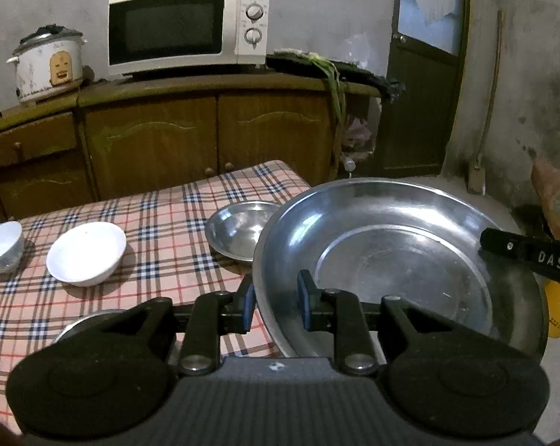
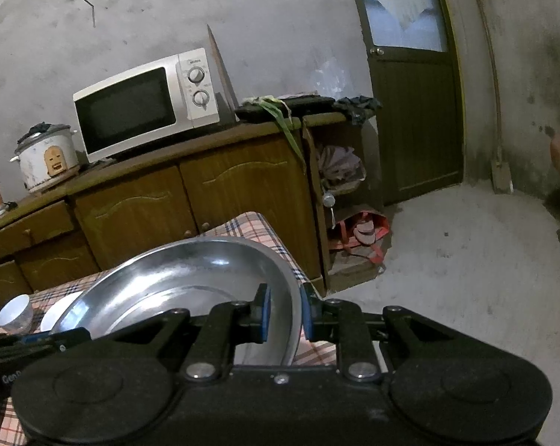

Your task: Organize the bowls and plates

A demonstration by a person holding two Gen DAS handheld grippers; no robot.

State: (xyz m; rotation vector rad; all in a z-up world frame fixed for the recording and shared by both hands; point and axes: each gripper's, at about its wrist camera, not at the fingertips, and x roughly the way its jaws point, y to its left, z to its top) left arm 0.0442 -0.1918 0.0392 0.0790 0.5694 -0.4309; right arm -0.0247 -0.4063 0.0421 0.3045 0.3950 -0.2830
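Steel fills both wrist views: a large steel basin (image 1: 399,260) is held up over the near right corner of the desk (image 1: 161,223), clear of the checked cloth. The left gripper (image 1: 274,303) points somewhat downward, its fingers (image 1: 305,297) clenched on the basin's near-left rim, one pad outside the wall and one inside. The right gripper (image 2: 284,312) clamps the opposite rim in the same way, and one of its black fingers pokes in at the right edge of the left view. On the cloth beyond sit a small steel plate (image 1: 239,228), partly covered by the basin, a white bowl (image 1: 86,252) and a white cup (image 1: 2,245) cut off at the frame's edge. Below the left gripper a metal rim (image 1: 90,319) shows; what it belongs to cannot be told.
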